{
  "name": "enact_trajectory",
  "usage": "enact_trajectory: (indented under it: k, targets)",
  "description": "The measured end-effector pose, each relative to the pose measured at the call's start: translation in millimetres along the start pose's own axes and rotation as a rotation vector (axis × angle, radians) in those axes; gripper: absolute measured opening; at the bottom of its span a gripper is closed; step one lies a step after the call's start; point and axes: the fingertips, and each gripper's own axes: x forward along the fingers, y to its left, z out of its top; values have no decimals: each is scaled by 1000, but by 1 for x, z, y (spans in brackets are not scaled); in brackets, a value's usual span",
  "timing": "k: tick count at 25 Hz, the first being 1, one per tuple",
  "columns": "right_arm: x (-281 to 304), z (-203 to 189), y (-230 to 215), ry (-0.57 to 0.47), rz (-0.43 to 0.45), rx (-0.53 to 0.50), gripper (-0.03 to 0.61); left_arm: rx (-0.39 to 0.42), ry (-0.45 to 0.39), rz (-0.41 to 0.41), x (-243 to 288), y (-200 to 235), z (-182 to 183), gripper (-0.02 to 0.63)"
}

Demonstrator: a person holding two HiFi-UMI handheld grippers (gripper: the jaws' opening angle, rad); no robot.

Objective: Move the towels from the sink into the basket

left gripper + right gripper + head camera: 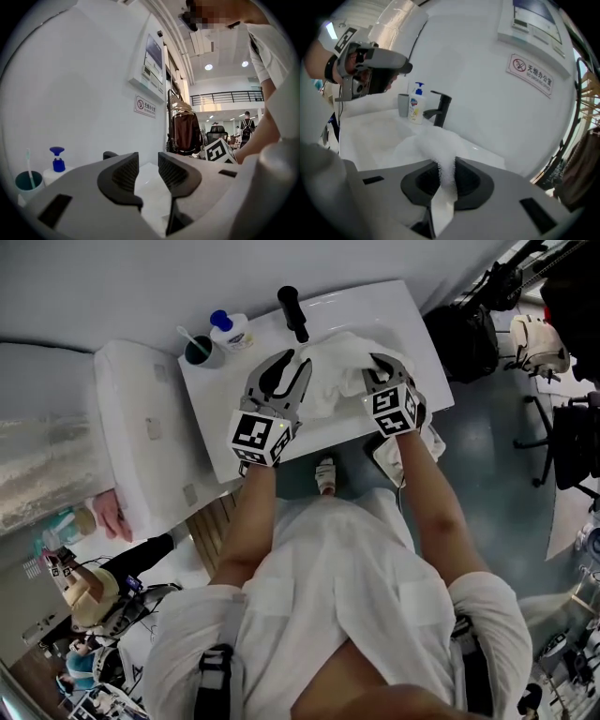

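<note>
The right tongs (446,173) grip a fold of the white towel (433,140), which drapes over the sink (370,136), while the left tongs (148,172) stand apart and empty just beside it; beyond stand the black faucet (439,108) and a soap bottle (416,104) against the wall.

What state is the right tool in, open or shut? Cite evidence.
Shut: the right tool pinches a fold of the white towel between its pads.

Looks like an open office or lab hall: a sink (211,399) with faucet (292,313) and soap bottle (230,332) at a white partition (84,84), office chairs (574,442) on grey floor (487,456), a coat rack (186,131), a balcony railing (227,97) under ceiling spotlights (208,67)
</note>
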Motion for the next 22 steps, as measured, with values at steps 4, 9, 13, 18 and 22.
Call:
enact_trajectory:
  k: [4, 9, 13, 18, 22]
  targets:
    - [-34, 6, -26, -61, -68, 42, 74, 12, -15, -23, 9, -19, 11, 121]
    - [-81, 5, -55, -123, -151, 100, 74, 24, -34, -60, 20, -51, 23, 121]
    - [-123, 0, -81, -163, -220, 153, 74, 42, -47, -98, 32, -79, 35, 121]
    - [-179, -21, -111, -192, -304, 209, 74, 52, -61, -155, 51, -123, 48, 121]
    - [-226, -49, -132, -189, -377, 251, 72, 57, -69, -206, 65, -164, 55, 121]
